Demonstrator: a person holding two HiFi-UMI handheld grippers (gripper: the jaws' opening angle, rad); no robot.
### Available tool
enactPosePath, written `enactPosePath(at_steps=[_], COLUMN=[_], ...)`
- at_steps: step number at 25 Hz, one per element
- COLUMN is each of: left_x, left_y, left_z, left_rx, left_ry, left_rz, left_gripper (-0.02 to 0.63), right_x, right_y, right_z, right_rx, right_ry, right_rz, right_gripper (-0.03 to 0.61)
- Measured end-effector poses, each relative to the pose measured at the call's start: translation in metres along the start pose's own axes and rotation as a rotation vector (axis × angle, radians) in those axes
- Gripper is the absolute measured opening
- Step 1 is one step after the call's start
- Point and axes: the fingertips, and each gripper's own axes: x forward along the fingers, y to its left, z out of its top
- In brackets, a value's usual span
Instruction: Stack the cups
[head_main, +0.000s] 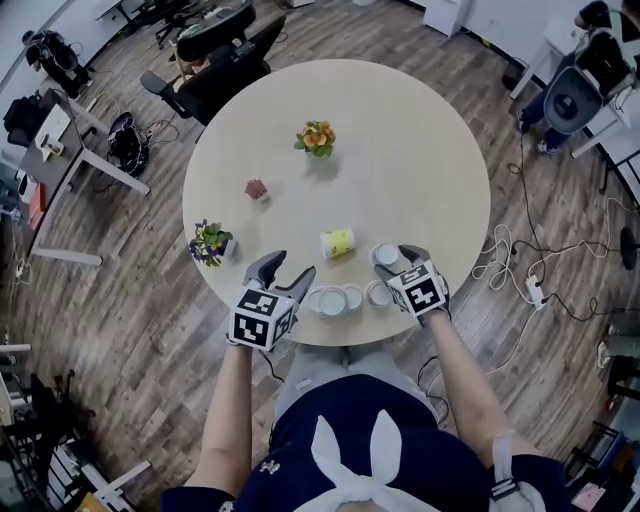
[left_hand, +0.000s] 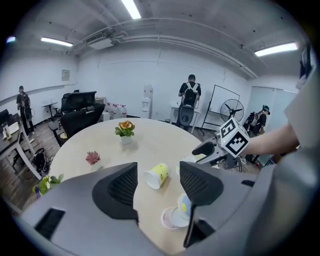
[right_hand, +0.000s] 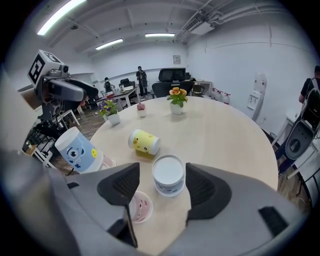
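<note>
A yellow cup (head_main: 337, 243) lies on its side on the round table (head_main: 420, 150). Nearer the front edge, an upside-down white-and-blue cup (right_hand: 168, 175) stands between the jaws of my right gripper (right_hand: 162, 175), which is open with a gap on both sides. A pink cup (right_hand: 140, 206) stands upright by its left jaw. A blue cup with a cartoon face (left_hand: 184, 205) leans tilted on another pink cup (left_hand: 170, 218). My left gripper (head_main: 290, 265) hangs open and empty just left of those two, and the yellow cup (left_hand: 157, 175) shows beyond its jaws.
An orange flower pot (head_main: 317, 138), a small red plant (head_main: 257, 189) and a purple flower pot (head_main: 210, 243) stand on the table's far and left parts. Office chairs (head_main: 225, 50), desks and floor cables surround the table. People stand in the background.
</note>
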Motion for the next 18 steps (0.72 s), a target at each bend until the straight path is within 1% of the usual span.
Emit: enactPosePath(at_steps=[3, 5, 9, 15, 18], left_x=[0.012, 0.025, 0.063, 0.111, 0.131], left_y=[0.012, 0.015, 0.013, 0.001, -0.004], left_z=[0.011, 0.013, 0.005, -0.01, -0.016], left_rx=[0.045, 0.075, 0.155, 0.286, 0.37], left_ry=[0.02, 0.055, 0.169, 0.312, 0.375], left_rz=[-0.02, -0.054, -0.139, -0.224, -0.258], left_gripper=[0.264, 0.264, 0.264, 0.272, 0.273], right_x=[0.006, 0.008, 0.011, 0.015, 0.017], right_y=[0.001, -0.001, -0.006, -0.003, 0.002], right_z=[0.001, 0.002, 0.0, -0.004, -0.004], right_rx=[0.002, 0.012, 0.041, 0.063, 0.071], right_ry=[0.013, 0.015, 0.026, 0.044, 0.066], right_rz=[-0.003, -0.006, -0.019, -0.015, -0.006], right_gripper=[0.291, 0.291, 0.291, 0.293, 0.293])
